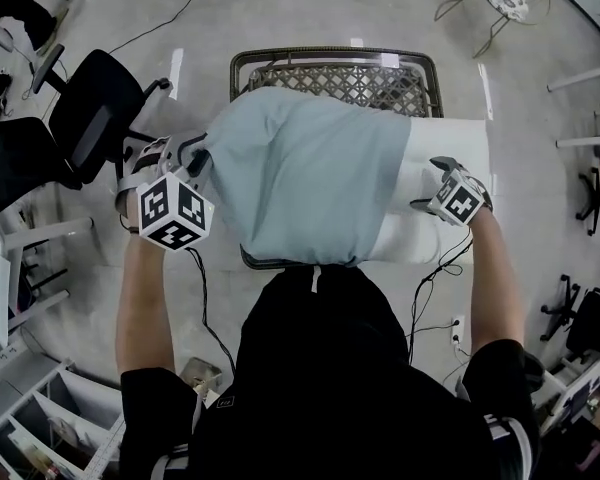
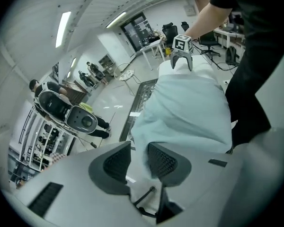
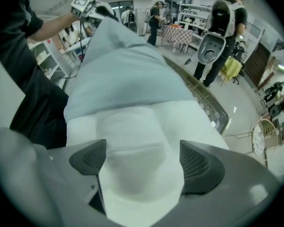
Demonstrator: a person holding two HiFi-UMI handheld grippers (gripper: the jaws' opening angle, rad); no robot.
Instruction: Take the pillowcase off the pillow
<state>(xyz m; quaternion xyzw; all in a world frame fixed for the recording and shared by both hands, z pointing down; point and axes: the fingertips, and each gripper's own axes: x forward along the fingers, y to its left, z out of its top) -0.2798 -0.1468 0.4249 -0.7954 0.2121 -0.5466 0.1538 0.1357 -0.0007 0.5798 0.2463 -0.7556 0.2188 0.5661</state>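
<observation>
Pale blue-green cloth still covers most of what we are working on. The pillowcase wraps the pillow over all but one end. We judge the job barely begun, with nearly the whole sleeve left to slide off.

The bare white end of the pillow is the only part out, and it lies right inside the right claw. That claw's jaws stand wide, one on each side of the stuffing, which bulges and creases between the pads. We read it as clamped on the pillow itself, not on the cloth. The open hem of the pillowcase begins just beyond its fingertips and runs away from it towards the other claw.

At the far, closed end of the cover we have the left claw. Its jaws stand a narrow way apart, and a fold of the pillowcase runs down through the gap, close against one pad. We judge the pads slack on that fold rather than pinching it.

As we see it, two things are left. The left claw needs a firm bite on the closed end. Then the cloth has to be drawn away from the right claw's hold until the pillow comes free.
</observation>
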